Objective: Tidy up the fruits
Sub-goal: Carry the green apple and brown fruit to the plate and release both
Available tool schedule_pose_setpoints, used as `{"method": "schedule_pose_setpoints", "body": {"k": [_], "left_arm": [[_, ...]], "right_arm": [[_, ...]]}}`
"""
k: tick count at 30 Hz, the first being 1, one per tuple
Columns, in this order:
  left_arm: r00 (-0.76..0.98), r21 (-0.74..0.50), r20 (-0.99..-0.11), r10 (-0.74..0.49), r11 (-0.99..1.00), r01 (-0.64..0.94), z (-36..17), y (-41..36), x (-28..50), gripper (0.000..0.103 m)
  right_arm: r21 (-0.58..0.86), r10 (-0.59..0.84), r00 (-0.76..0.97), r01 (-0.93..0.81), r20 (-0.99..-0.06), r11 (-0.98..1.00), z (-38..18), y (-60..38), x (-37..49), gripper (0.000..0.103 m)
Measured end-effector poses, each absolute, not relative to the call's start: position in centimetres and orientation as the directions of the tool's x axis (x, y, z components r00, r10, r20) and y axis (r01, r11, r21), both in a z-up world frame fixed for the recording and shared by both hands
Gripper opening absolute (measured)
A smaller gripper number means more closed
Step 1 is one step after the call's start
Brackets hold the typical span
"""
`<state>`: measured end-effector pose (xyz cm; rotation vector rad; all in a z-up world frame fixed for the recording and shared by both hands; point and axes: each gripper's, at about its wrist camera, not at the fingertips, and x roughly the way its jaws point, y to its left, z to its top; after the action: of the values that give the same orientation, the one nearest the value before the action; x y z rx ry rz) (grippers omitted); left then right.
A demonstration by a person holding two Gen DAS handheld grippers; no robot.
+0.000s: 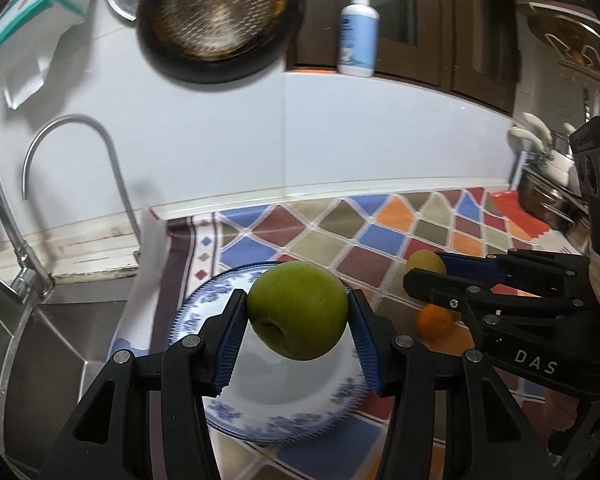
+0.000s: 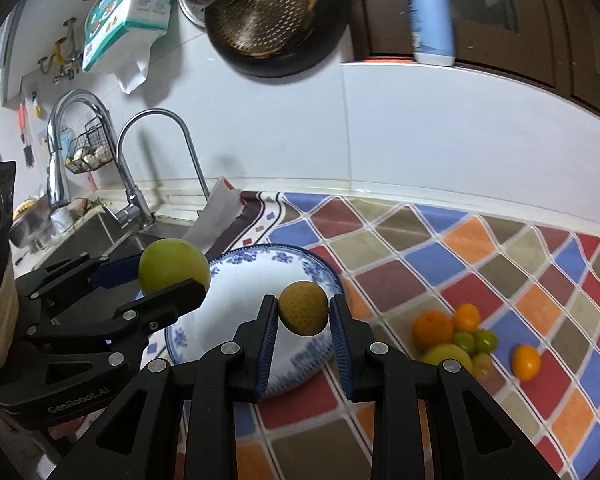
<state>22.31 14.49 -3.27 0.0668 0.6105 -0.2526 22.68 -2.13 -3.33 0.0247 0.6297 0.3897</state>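
Observation:
My left gripper [image 1: 298, 316] is shut on a green apple [image 1: 298, 310], held in the air over a blue-and-white plate [image 1: 284, 420]. The same apple [image 2: 174, 266] shows at the left of the right wrist view. My right gripper [image 2: 304, 310] is shut on a small brownish-yellow round fruit [image 2: 303, 308], above the plate's [image 2: 236, 280] right side. In the left wrist view that fruit [image 1: 422, 262] peeks out behind the right gripper's fingers [image 1: 452, 292]. A cluster of oranges and small green fruits [image 2: 456, 338] lies on the patterned cloth, with one orange [image 2: 526, 362] apart to the right.
A checked cloth [image 2: 460, 260] covers the counter. A sink [image 1: 72, 344] with a curved faucet [image 1: 112, 168] lies to the left. A dark pan [image 1: 220, 20] and a tissue pack [image 2: 128, 12] hang on the white wall. A pump bottle [image 1: 358, 32] stands on the ledge.

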Motion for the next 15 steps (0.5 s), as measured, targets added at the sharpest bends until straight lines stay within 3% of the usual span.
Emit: {"method": "schedule_pose_setpoints", "body": {"k": [15], "left_arm": [[0.741,-0.025,-0.652,-0.159,0.982,0.189,-7.3,18.1,28.9,0.050]], "right_arm": [[0.131,0.364,0.658,-0.377,-0.659,0.917,-6.3,2.9,30.5,0.028]]}}
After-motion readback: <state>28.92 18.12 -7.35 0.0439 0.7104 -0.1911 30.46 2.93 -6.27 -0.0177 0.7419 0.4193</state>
